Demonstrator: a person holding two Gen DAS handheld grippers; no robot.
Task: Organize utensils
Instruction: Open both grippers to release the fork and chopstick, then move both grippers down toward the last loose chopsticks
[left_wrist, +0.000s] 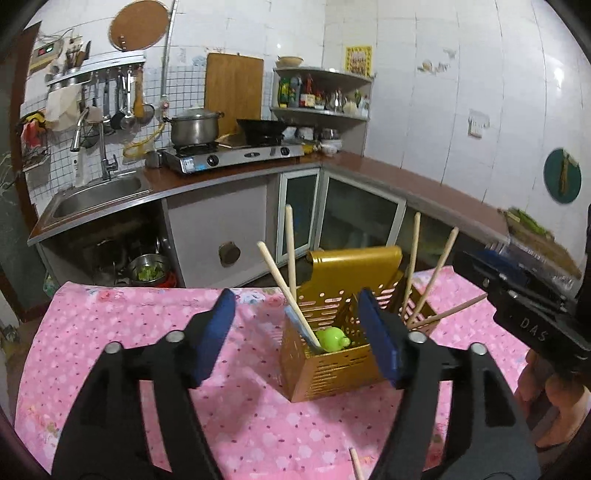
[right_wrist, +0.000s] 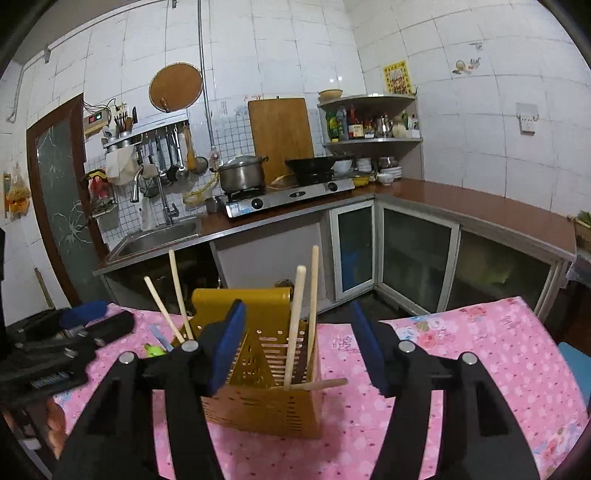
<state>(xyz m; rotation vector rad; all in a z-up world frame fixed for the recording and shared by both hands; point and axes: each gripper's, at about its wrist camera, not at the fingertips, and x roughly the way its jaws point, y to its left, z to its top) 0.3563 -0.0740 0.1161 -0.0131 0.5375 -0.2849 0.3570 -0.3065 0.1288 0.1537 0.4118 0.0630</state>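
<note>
A gold perforated utensil holder (left_wrist: 332, 365) stands on the pink flowered tablecloth (left_wrist: 147, 332); it also shows in the right wrist view (right_wrist: 266, 402). Wooden chopsticks (left_wrist: 284, 284) lean in its left compartment with a green-handled utensil (left_wrist: 330, 339). More chopsticks (left_wrist: 432, 280) stand in its right compartment and show in the right wrist view (right_wrist: 295, 332). One loose chopstick (left_wrist: 356, 463) lies on the cloth near the front edge. My left gripper (left_wrist: 299, 339) is open and empty just before the holder. My right gripper (right_wrist: 299, 350) is open and empty above the holder, and shows in the left wrist view (left_wrist: 517, 295).
Behind the table runs an L-shaped kitchen counter (right_wrist: 480, 206) with a sink (left_wrist: 96, 195), a gas stove (left_wrist: 236, 155) with a pot and a wok, and a corner shelf (left_wrist: 321, 92). Glass-door cabinets (right_wrist: 417, 258) stand below the counter.
</note>
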